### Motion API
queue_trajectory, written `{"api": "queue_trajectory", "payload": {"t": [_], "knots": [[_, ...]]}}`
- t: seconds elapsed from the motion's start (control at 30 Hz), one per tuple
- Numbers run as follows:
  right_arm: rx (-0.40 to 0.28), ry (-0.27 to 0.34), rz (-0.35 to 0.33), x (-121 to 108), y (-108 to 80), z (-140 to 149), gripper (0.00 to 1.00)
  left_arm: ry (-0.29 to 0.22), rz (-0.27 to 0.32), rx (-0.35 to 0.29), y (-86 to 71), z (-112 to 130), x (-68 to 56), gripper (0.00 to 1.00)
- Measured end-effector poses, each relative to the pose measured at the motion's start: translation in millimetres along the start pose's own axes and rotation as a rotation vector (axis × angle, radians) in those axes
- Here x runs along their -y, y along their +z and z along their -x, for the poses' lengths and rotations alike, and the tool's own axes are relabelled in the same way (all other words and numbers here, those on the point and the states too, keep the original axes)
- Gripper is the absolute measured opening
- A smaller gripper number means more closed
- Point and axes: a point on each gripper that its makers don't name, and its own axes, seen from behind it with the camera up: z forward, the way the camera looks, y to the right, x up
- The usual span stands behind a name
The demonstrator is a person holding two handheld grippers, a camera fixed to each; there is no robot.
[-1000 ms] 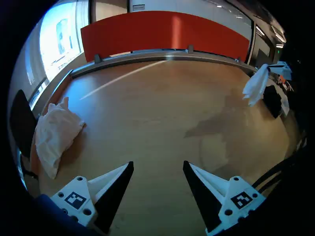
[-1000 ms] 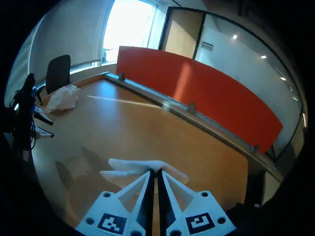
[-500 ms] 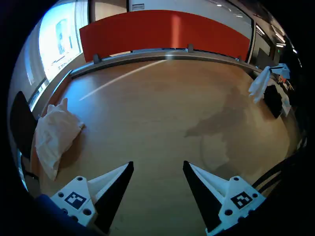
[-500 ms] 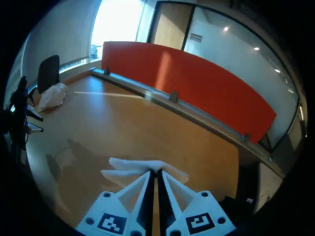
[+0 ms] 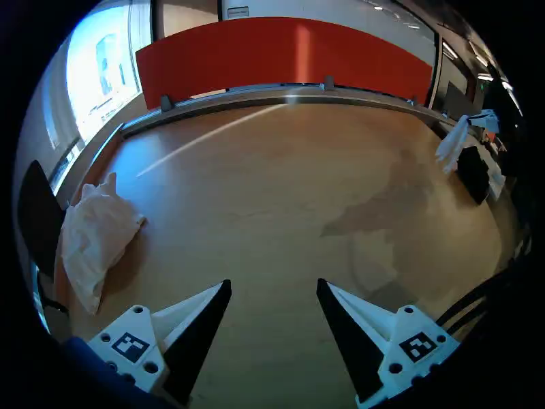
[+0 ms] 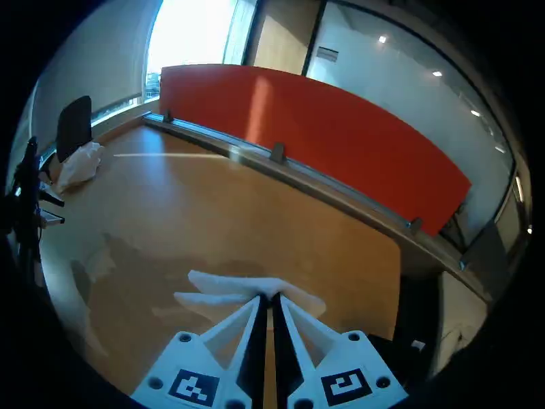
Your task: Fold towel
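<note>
Right gripper [image 6: 268, 298] pinched tight on a bunched white towel [image 6: 225, 286], which hangs in the air over the wooden table [image 6: 204, 204]. Left gripper [image 5: 272, 283] gapes wide w/ nothing in it, well apart. Farther off, a crumpled cloth heap [image 5: 92, 235] sits near the table edge, red divider [image 5: 286, 54] beyond. Risk: w/ one pinch point (no second corner held), the towel may slip or land bunched, skewing the fold.

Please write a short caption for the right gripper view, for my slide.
Right gripper shut on a white towel, with wooden table and orange partition beyond.
</note>
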Motion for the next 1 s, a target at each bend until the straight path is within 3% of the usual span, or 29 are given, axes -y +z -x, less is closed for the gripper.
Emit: {"api": "queue_trajectory", "payload": {"t": [0.27, 1.0], "knots": [[0.026, 0.004, 0.016, -20, 4.7, 7, 0.05, 0.000, -0.004, 0.003, 1.0, 0, -1.0, 0.93], [0.051, 0.010, 0.017, -28, 27.7, 13, 0.05, 0.001, -0.013, 0.011, 3.5, -1, -2.2, 0.93]]}}
